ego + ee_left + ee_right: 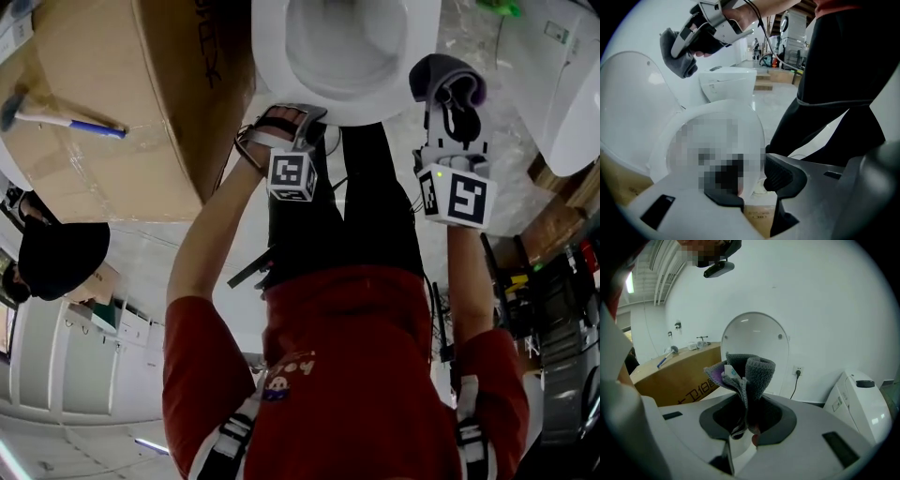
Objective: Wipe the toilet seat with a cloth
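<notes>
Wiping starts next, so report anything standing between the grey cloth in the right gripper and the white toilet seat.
Nothing visible intervenes. The grey cloth, clamped in the right gripper, is beside the rim of the white toilet seat; the round lid is up. The open left gripper hovers near the front rim, off that path.

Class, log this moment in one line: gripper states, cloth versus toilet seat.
left gripper: open, empty | right gripper: shut on cloth | cloth: clear of toilet seat | lid: up
</notes>
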The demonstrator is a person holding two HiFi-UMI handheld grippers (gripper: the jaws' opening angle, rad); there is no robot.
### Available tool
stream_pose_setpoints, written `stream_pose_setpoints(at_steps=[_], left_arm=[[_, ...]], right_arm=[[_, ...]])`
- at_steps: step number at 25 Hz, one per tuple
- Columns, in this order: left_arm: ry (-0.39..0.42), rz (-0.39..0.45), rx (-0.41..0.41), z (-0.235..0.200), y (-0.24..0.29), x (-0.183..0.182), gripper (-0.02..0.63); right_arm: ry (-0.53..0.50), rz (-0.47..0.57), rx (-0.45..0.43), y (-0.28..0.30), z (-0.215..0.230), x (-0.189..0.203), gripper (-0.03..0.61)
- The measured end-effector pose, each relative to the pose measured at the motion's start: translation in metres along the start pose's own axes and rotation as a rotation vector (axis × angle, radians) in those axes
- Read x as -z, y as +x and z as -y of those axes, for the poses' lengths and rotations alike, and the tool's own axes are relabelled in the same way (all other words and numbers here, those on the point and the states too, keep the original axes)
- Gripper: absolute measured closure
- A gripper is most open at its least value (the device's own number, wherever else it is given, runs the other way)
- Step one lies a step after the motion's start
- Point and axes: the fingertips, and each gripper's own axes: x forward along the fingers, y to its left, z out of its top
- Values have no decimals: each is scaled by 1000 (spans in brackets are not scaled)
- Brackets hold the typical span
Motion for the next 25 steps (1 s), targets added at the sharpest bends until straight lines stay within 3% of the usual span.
stream_pose_setpoints(at_steps=[9, 14, 17, 20, 25], left_arm=[[-53, -52, 32, 7, 62, 32, 484], [-41, -20, -26, 7, 68, 27, 486], [-104, 18, -53, 6, 65, 25, 491], [-193, 88, -154, -8, 52, 21, 576], [-441, 228, -425, -72, 3, 23, 600]], right_arm=[[-29, -25, -30, 36, -8, 36, 503], [-43, -46, -53, 53, -15, 47, 503], [-53, -54, -67, 68, -22, 48, 503], [-24, -83, -77, 90, -28, 50, 503], [-24, -138, -73, 143, -33, 56, 503]])
